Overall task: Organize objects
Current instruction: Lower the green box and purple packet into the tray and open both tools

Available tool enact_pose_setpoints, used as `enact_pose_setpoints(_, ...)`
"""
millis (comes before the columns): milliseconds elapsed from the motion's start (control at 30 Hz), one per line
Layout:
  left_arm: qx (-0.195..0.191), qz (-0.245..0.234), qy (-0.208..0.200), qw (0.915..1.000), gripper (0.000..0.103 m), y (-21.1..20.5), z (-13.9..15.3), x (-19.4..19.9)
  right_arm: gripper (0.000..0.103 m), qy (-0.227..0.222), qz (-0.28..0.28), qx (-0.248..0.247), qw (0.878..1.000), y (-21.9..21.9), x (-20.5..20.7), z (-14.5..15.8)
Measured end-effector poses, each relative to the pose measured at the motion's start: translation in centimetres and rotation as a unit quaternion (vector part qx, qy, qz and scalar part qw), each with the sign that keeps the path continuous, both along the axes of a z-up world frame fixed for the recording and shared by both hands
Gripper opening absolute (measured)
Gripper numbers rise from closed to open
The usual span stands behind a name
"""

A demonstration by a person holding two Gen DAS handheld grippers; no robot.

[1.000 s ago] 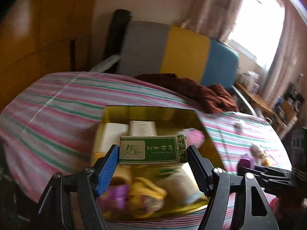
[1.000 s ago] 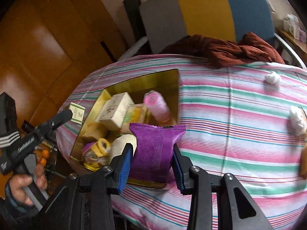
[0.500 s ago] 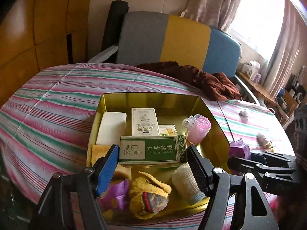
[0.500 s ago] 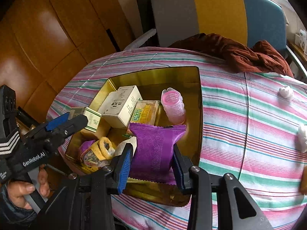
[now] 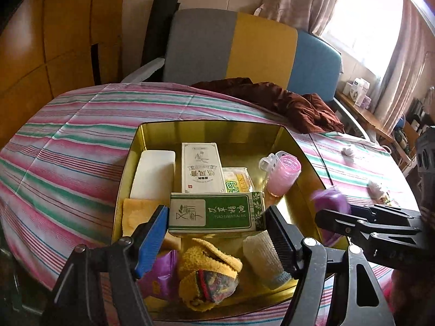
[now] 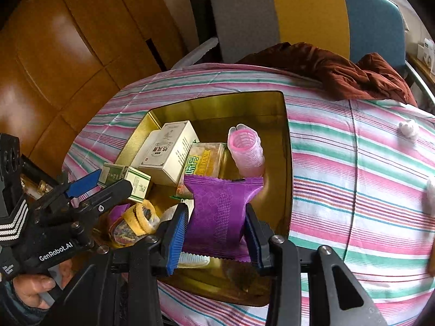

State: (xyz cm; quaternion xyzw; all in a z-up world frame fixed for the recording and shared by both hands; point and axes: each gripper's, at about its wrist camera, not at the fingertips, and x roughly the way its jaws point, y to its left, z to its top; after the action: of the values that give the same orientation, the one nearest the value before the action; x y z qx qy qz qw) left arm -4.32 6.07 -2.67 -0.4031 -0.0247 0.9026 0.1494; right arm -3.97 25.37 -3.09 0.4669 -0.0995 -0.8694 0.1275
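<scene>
On the left, the green box is clamped crosswise by the left gripper above the gold tin. On the right, the purple packet stands lengthwise between the right gripper's opening jaws, over the tin's near corner. Only the right wrist view shows the packet's whole face; the left view shows just a blurred tip.

Two black handheld grippers are showing blue ribbed pads on their fingers and silver screws at the joints; the left gripper is bearing white "GenRobot.AI" lettering and white chevron stripes, with a dark sleeve showing at the hand below.
</scene>
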Motion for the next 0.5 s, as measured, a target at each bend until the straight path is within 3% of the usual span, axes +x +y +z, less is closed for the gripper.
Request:
enact_pose_setpoints(233,-0.004,-0.002,0.0,1.0,0.074,0.24,-0.09,0.13,0.041,0.005,0.001,-0.001,1.0,-0.07,-0.15,0.26)
enact_pose_setpoints(500,-0.009,0.007,0.006,0.9999,0.085,0.11,0.09,0.45,0.041,0.002,-0.007,-0.005,1.0,0.1,0.12,0.04)
